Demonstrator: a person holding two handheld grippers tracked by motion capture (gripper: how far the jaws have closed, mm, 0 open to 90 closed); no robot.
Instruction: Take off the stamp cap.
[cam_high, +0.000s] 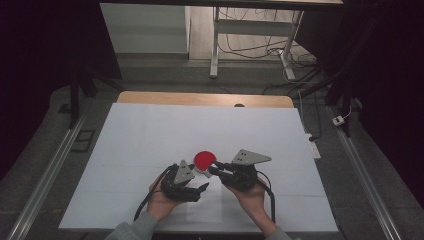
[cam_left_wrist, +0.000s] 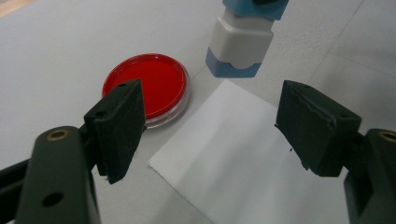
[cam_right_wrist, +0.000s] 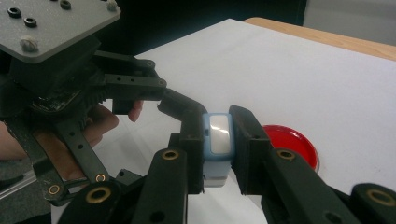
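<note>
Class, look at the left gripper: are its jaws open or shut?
Open. The left gripper has its two black jaws spread wide apart, with the white paper sheet showing between them and nothing held.

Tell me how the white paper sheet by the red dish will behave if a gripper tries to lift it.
The paper sheet lies flat on the table and looks thin, so it is probably floppy and very light. With no raised edge showing, the open left gripper may struggle to grip it. Pushed, it would likely slide or buckle towards the red dish.
</note>
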